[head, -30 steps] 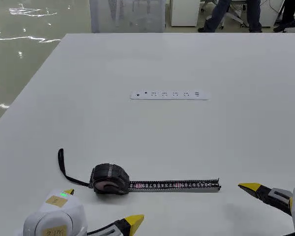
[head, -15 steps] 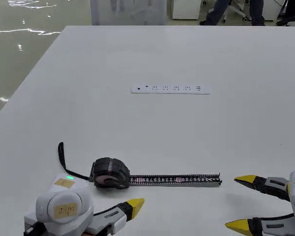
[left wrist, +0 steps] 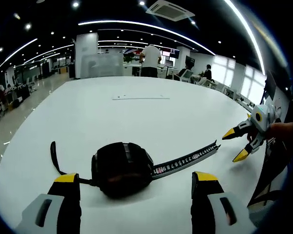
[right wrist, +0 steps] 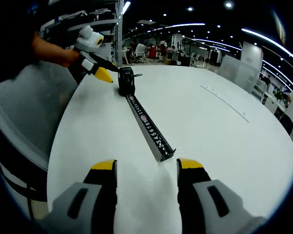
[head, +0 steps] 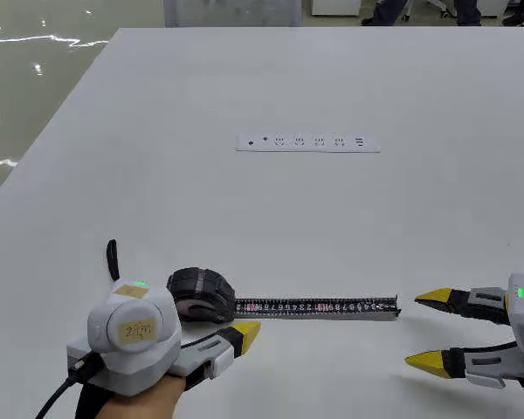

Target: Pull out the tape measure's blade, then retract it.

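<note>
Left gripper [left wrist: 135,178]: fingers open, tape measure case [head: 201,294] just ahead between them, ungripped. Blade [head: 319,306] lies extended rightward, flat on table [head: 332,218]. Right gripper [head: 428,328]: fingers open, near blade tip. Pull-out apparently done; retraction next, needing case steadied.

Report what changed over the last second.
The left gripper moved forward, close up to the tape measure, jaws open. The right gripper edged nearer the tip of the blade, jaws open. Nothing was grasped. The tape measure, its pulled-out blade and the power strip stayed put.
</note>
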